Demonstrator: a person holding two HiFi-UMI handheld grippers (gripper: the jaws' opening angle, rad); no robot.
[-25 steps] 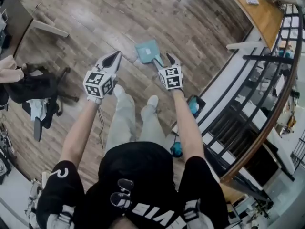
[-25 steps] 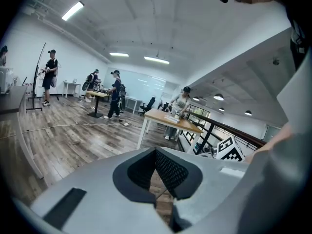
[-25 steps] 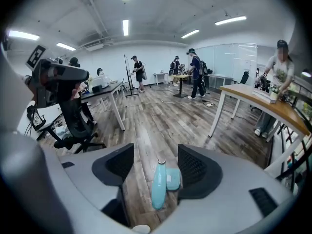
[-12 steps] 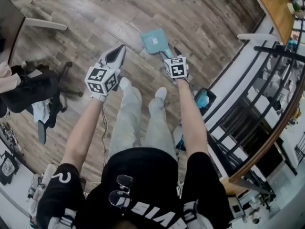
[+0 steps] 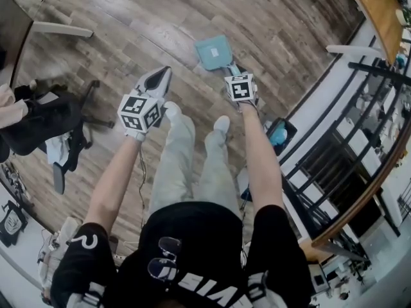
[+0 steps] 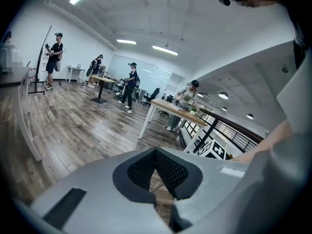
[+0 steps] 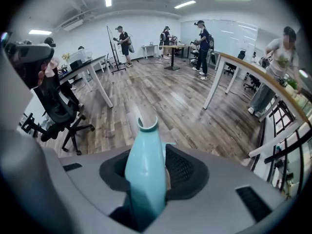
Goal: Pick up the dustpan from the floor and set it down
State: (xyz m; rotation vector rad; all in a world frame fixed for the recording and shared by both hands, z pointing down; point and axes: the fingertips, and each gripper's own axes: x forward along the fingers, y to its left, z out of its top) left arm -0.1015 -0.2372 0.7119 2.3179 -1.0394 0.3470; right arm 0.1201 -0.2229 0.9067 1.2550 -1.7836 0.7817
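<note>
A teal dustpan (image 5: 213, 51) lies on the wood floor ahead of my feet, its handle pointing back toward me. My right gripper (image 5: 232, 71) points steeply down over that handle. In the right gripper view the teal handle (image 7: 143, 155) runs up between the jaws of the right gripper (image 7: 151, 172); they have just been closing and now press on it. My left gripper (image 5: 164, 74) hangs to the left of the pan, well apart from it. In the left gripper view the left gripper (image 6: 156, 152) has its tips together with nothing in them.
A black office chair (image 5: 45, 124) stands at the left, with a white desk leg (image 5: 61, 29) behind it. A black railing (image 5: 359, 140) and a wooden counter (image 5: 379, 11) run along the right. A teal object (image 5: 277, 135) lies by the railing. My feet (image 5: 172, 111) stand just behind the grippers.
Both grippers have come down toward the floor. The right gripper has dropped over the dustpan's handle and its jaws have closed on it. The pan still lies on the floor.
</note>
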